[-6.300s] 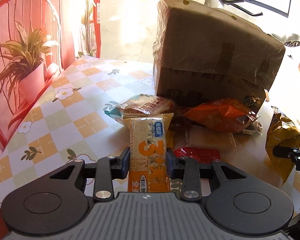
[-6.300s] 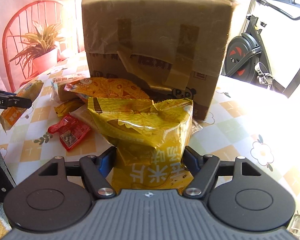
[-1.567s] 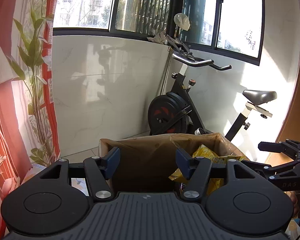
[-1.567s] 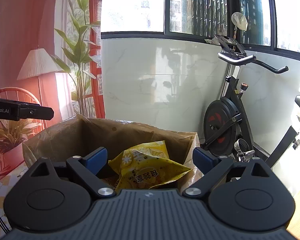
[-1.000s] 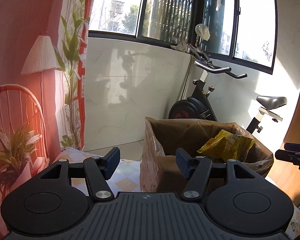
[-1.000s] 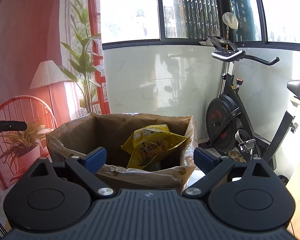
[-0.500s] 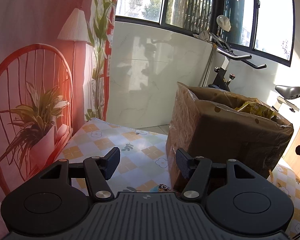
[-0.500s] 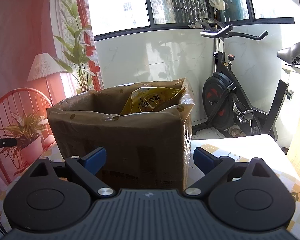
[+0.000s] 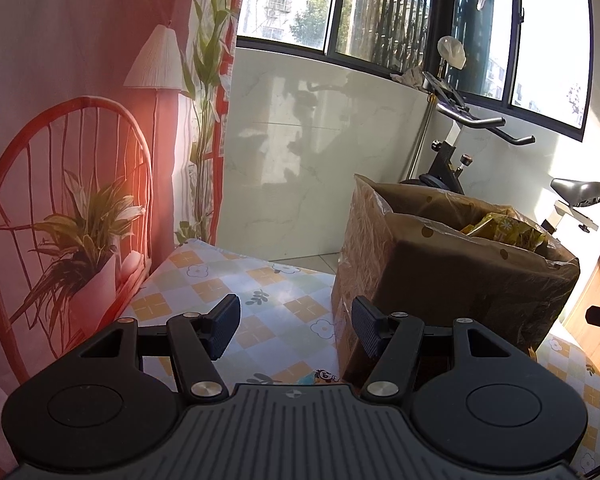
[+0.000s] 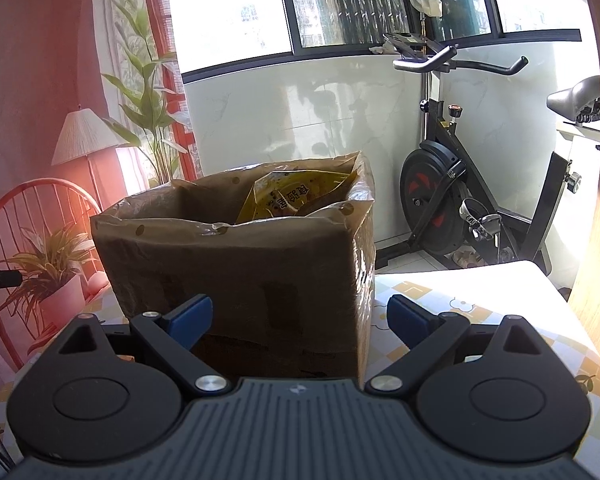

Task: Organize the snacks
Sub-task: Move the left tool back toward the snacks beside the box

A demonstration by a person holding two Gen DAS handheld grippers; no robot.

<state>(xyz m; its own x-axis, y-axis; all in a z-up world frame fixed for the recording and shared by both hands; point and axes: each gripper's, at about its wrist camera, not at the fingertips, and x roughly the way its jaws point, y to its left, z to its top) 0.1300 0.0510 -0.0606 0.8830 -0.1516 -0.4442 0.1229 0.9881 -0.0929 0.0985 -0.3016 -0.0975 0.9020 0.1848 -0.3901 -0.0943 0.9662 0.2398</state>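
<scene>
A brown cardboard box [image 10: 236, 276] wrapped in clear tape stands open on the checked tablecloth; it also shows in the left wrist view [image 9: 452, 280]. A yellow snack bag [image 10: 296, 196] sticks up inside it, also visible in the left wrist view [image 9: 500, 230]. My left gripper [image 9: 296, 328] is open and empty, held left of the box over the cloth. My right gripper [image 10: 300, 316] is open and empty, facing the box's near side. The loose snacks on the table are hidden.
The table [image 9: 228, 284] has a flower-check cloth. A red chair with a potted plant [image 9: 76, 248] is on the left. An exercise bike [image 10: 460, 208] stands behind the table by the window wall. A wooden panel [image 10: 596, 240] is on the right.
Both grippers have drawn back from the box and lowered. The box top now shows at a shallower angle. Both jaws stay open and empty.
</scene>
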